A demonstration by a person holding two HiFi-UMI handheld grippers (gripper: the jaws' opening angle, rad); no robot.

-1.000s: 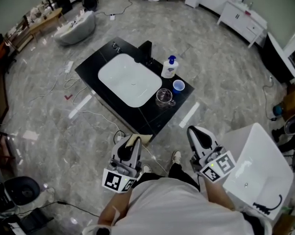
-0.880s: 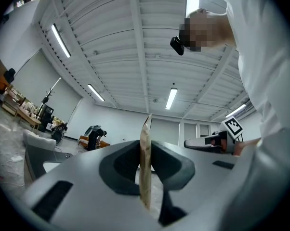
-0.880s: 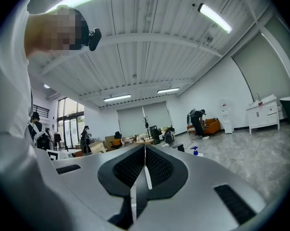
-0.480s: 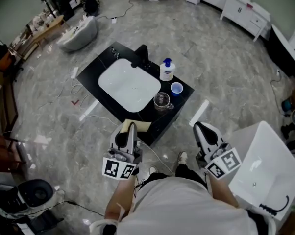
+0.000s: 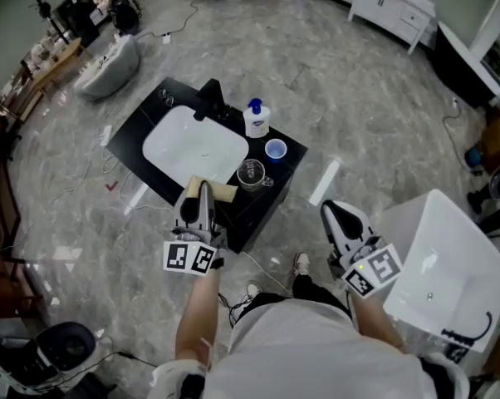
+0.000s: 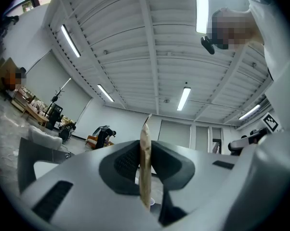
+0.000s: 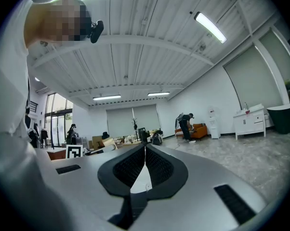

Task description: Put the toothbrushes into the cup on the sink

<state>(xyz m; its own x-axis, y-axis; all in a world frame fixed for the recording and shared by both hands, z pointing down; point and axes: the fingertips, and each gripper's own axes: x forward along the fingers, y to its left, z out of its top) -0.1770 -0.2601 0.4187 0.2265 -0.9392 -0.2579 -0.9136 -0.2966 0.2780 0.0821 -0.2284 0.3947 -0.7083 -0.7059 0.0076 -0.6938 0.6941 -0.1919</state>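
My left gripper (image 5: 203, 196) hangs over the front edge of the black sink counter (image 5: 142, 121), shut on a flat tan packet (image 5: 218, 191). In the left gripper view this packet (image 6: 145, 167) stands edge-on between the two pads. A small blue cup (image 5: 276, 149) and a clear glass mug (image 5: 252, 174) stand on the counter, right of the white basin (image 5: 194, 146). My right gripper (image 5: 337, 220) is held lower right, off the counter, over the floor. Its jaws (image 7: 145, 163) meet with nothing between them. No bare toothbrush shows.
A soap bottle with a blue pump (image 5: 256, 120) and a black faucet (image 5: 211, 100) stand behind the basin. A white tub (image 5: 441, 260) sits close at the right. Cables trail over the grey floor; a black round device (image 5: 55, 349) lies bottom left.
The person has stepped closer to the sink. My left gripper has moved forward to the counter's front edge with the tan packet. The right gripper keeps its place, shut.
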